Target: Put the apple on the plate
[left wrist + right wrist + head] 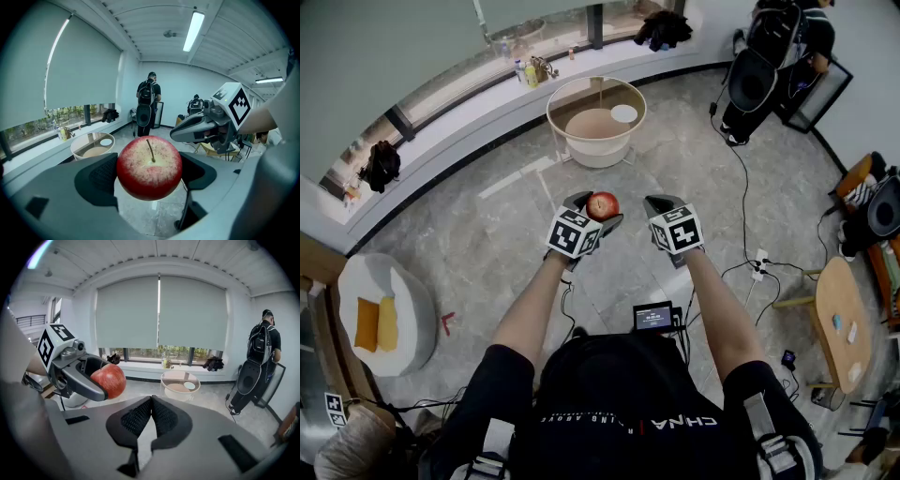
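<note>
The round red apple (149,166) is clamped betw. the dark pads of the left gripper (594,214), up in the air. The right gripper (151,404) is held just to the right of it, jaws shut tight together w/ nothing in them. The small white plate (623,113) is seen well ahead of both grippers, on a round white table (598,153).

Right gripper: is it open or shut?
Shut. The right gripper has its fingers pressed together, with nothing between them.
</note>
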Demonstrator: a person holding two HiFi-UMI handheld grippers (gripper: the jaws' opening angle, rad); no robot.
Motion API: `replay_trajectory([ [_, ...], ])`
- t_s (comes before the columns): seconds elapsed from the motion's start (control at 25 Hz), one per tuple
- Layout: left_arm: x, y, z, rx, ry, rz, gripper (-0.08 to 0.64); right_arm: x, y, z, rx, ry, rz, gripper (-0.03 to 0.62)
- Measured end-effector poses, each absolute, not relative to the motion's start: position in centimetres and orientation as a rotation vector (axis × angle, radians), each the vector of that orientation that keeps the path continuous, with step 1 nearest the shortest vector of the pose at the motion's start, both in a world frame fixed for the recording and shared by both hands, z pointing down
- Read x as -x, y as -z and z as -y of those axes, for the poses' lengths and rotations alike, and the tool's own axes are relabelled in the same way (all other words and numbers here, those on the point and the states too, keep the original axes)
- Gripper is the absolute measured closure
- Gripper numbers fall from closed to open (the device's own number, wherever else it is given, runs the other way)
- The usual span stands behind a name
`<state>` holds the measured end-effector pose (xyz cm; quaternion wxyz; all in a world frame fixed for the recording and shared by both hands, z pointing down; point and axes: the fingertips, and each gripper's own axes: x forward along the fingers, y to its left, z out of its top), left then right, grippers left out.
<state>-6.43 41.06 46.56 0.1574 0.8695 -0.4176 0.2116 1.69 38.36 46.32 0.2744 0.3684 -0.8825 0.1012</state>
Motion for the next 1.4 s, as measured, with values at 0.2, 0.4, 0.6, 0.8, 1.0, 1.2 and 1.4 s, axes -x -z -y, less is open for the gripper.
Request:
replay_trajectory([
  [0.2, 5.0, -46.5, -40.9, -2.509, -0.648, 1.195, 0.174, -2.6, -45.9, -38.3, -1.018, -0.297, 2.392, 0.560],
  [0.4, 3.9, -46.7, -40.6, -2.517, -0.659, 1.178, 0.175, -3.7, -46.3, -38.3, -1.036, -0.324, 2.387, 0.560],
  [0.6, 3.6, -46.8, -40.8, -2.517, -0.650, 1.185, 0.174, -4.7, -46.1, -38.4, -1.050, -0.332, 2.388, 0.560],
  [0.8, 3.6, -47.1, -41.1, -2.511, -0.656, 1.183, 0.174, -4.6, -46.4, -39.0, -1.036, -0.381, 2.403, 0.560],
  [1.0, 4.0, -47.6, -41.6, -2.501, -0.661, 1.178, 0.175, -4.3, -46.9, -39.4, -1.024, -0.378, 2.388, 0.560],
  [1.2, 4.4, -47.8, -41.7, -2.492, -0.663, 1.178, 0.175, -3.7, -47.1, -39.5, -1.015, -0.371, 2.382, 0.560],
  [1.4, 4.5, -47.9, -41.6, -2.487, -0.662, 1.177, 0.175, -3.4, -47.4, -39.4, -1.000, -0.365, 2.372, 0.560],
])
